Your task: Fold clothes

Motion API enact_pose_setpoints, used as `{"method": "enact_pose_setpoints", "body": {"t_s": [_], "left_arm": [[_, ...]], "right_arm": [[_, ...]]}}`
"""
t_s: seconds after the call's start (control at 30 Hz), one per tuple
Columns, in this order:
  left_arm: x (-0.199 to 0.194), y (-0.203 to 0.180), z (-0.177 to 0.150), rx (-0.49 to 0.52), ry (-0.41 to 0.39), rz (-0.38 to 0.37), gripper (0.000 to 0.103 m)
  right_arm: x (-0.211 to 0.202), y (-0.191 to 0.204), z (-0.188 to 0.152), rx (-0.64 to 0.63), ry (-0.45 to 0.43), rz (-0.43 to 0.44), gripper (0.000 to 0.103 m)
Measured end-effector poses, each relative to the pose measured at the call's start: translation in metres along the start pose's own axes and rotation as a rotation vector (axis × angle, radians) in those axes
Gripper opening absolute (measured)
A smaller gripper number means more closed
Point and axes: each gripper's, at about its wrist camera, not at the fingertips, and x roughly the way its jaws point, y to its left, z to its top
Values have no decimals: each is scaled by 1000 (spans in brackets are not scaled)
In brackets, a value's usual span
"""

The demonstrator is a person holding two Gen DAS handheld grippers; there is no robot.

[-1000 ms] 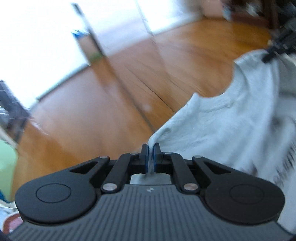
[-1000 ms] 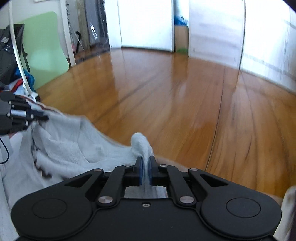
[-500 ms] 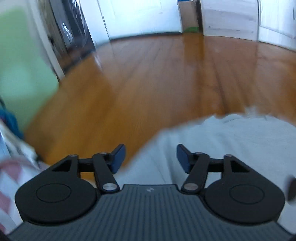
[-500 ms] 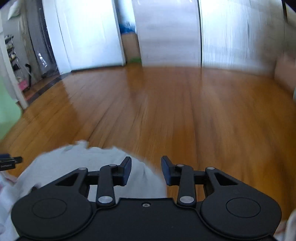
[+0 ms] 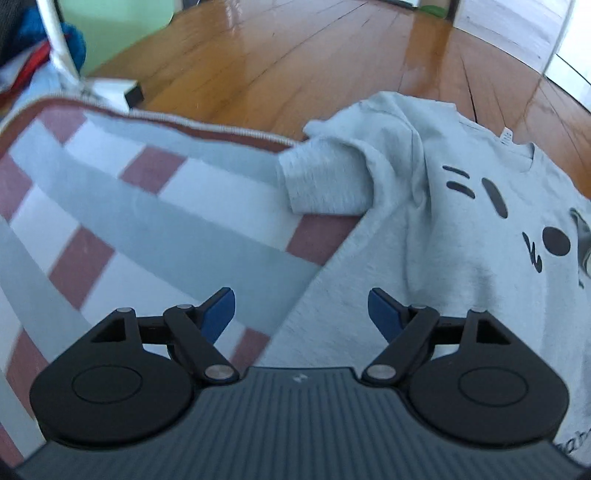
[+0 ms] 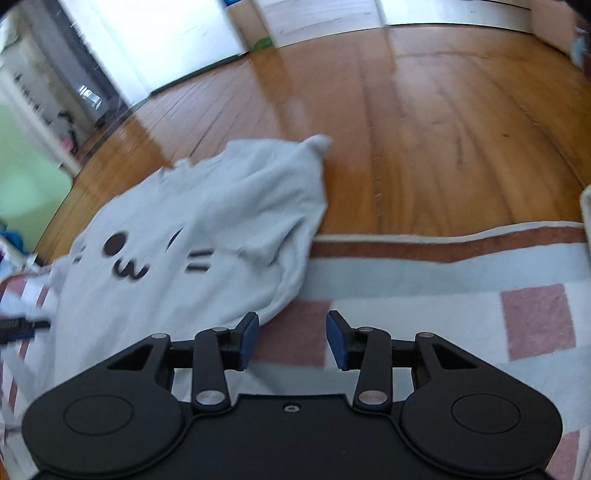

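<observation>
A light grey T-shirt with a black cat-face print lies face up on a checked blanket, its neck end over the wooden floor. Its left sleeve lies bunched on the blanket. My left gripper is open and empty, above the shirt's side edge. In the right wrist view the same shirt lies to the left, its right sleeve rumpled. My right gripper is open and empty, just beside the shirt's edge over the blanket.
Wooden floor stretches beyond the blanket's edge. A pale green panel, a white stand leg and a heap of coloured clothes stand at the far left. White doors line the far wall.
Both grippers were shut on the shirt's shoulders a second ago and have opened. The shirt now lies flat on the blanket, and both grippers have pulled back and tilted down.
</observation>
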Motion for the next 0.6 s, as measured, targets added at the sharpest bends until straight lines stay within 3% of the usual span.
{"method": "enact_pose_setpoints", "body": {"t_s": [0.2, 0.27, 0.33, 0.37, 0.4, 0.43, 0.6], "left_arm": [[4, 7, 4, -56, 38, -162, 79], [9, 4, 3, -50, 49, -162, 79], [13, 1, 2, -35, 54, -146, 79], [13, 0, 2, -28, 54, -132, 79], [14, -1, 1, -20, 53, -118, 79], [15, 0, 0, -19, 56, -107, 79], [21, 15, -2, -53, 86, -70, 79]], "right_arm": [[-1, 12, 1, 4, 35, 96, 63], [5, 17, 1, 8, 80, 150, 63], [11, 37, -7, -122, 95, 95, 62], [14, 46, -11, -187, 102, 67, 48], [17, 56, -15, -253, 109, 39, 15], [20, 66, -19, -313, 115, 11, 1], [-5, 73, -19, -353, 15, -171, 2]]}}
